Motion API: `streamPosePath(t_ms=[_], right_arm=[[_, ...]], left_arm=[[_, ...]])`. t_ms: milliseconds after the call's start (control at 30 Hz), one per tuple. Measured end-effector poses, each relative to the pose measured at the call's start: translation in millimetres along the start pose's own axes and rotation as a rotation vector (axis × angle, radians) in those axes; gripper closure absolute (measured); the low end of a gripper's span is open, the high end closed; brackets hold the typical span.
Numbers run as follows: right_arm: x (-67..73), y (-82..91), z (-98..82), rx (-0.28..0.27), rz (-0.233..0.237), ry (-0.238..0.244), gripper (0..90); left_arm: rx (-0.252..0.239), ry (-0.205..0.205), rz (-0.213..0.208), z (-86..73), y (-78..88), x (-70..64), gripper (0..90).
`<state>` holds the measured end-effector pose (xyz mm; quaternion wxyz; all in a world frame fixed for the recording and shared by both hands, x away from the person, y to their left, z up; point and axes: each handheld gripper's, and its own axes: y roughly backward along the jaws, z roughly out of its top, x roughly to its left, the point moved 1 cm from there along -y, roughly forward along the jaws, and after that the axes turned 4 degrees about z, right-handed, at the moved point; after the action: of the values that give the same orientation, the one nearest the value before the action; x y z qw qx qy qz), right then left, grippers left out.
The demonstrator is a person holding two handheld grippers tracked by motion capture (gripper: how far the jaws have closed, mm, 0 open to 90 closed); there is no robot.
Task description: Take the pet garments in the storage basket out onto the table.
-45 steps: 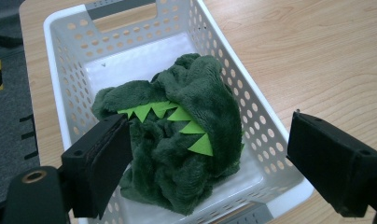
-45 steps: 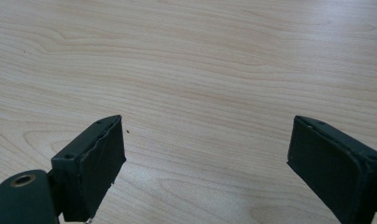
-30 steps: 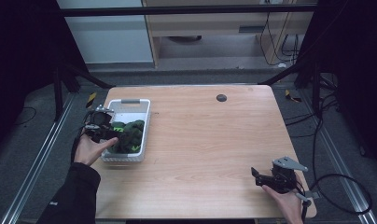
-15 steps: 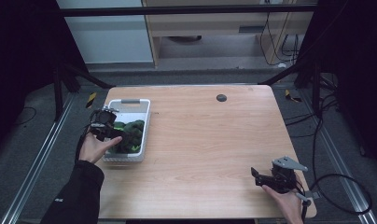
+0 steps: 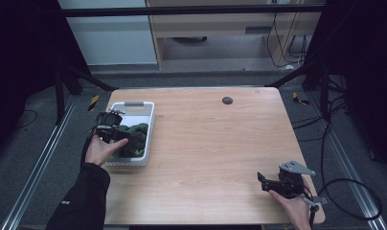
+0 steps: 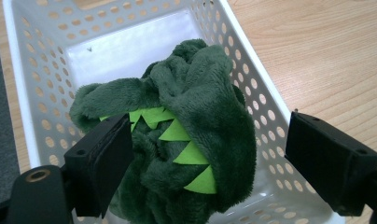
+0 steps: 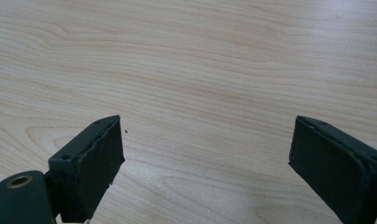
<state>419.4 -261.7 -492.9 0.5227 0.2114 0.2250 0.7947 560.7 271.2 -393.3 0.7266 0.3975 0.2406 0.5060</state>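
Note:
A dark green plush toy (image 6: 196, 98) with light green triangular spikes lies crumpled in a white perforated basket (image 6: 46, 60). In the high view the basket (image 5: 132, 104) stands at the table's left edge with the plush toy (image 5: 137, 134) inside. My left gripper (image 6: 207, 140) hangs open just above the toy, one jaw on each side and neither pressing it. From above, that left gripper (image 5: 120, 134) reaches over the basket's left wall. My right gripper (image 7: 205, 140) is open over bare wood, and the high view places the right gripper (image 5: 261, 182) near the front right corner.
A small black round disc (image 5: 227, 100) sits near the far edge of the wooden table (image 5: 210, 143). Dark frame posts and cables surround the table. The right gripper's cable (image 5: 345, 191) loops off the right side.
The left hand and gripper have shifted slightly over the basket toward the plush toy. The right gripper has stayed put.

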Motion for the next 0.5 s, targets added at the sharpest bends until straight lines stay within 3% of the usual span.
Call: streamPosePath(t_ms=[500], right_arm=[[-0.1, -1.6, -0.6, 0.007, 0.001, 0.013, 9.6]], left_arm=[[0.06, 0.016, 0.01, -3.0, -17.5, 1.6, 16.1]])
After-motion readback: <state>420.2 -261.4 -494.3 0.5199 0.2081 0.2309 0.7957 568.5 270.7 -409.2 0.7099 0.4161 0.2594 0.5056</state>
